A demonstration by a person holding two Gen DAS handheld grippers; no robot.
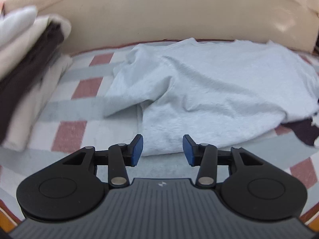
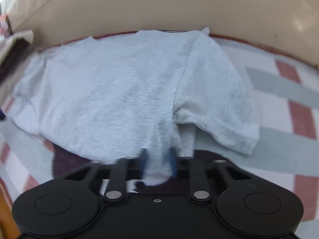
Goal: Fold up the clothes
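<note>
A light grey T-shirt [image 1: 209, 91] lies spread and rumpled on a checked blanket [image 1: 79, 103]. My left gripper [image 1: 163, 149] is open just short of the shirt's near hem, and nothing sits between its blue pads [image 1: 137, 149]. In the right wrist view the same T-shirt [image 2: 109, 91] lies with one sleeve [image 2: 223, 107] to the right. My right gripper [image 2: 158, 163] is blurred, and a bunch of the shirt's near hem sits gripped between its pads [image 2: 172, 163]. A dark garment [image 2: 65, 163] lies under that hem.
A stack of folded white and dark clothes [image 1: 30, 69] stands at the left, also visible as the stack [image 2: 18, 39] in the right wrist view. A beige padded back [image 1: 159, 16] closes off the far side. The dark garment [image 1: 299, 129] shows at the right. The checked blanket [image 2: 279, 91] lies bare to the right.
</note>
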